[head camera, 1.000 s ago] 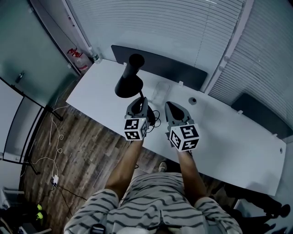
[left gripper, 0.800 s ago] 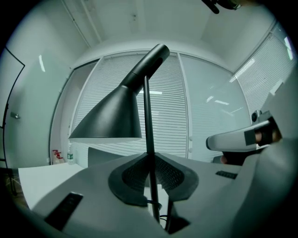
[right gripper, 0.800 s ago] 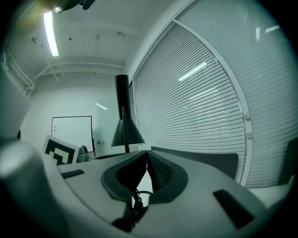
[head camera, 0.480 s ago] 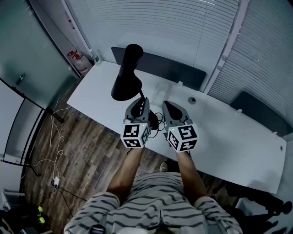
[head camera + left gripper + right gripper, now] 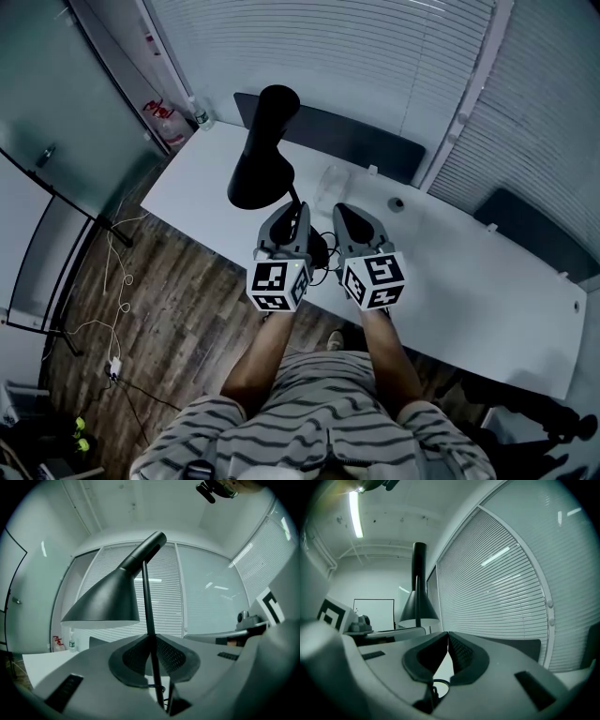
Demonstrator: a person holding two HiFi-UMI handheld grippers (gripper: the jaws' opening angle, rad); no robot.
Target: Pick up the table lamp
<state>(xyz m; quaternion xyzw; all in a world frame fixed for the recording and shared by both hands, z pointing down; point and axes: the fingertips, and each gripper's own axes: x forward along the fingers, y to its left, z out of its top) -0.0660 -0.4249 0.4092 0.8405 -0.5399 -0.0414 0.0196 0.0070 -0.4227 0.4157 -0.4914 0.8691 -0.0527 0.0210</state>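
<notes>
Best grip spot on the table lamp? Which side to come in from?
Grip the table lamp by its thin stem, below the shade. Come in level from the side, with one jaw on each side of the rod. The stem is narrow and upright, so it fits between the jaws, while the cone-shaped shade looks too wide. The left gripper is clamped on the stem there.

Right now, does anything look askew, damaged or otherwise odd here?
Nothing stands out: the lamp looks intact, its thin stem nearly upright in the left gripper, cord looped loosely below. The right gripper is shut, holding nothing.
</notes>
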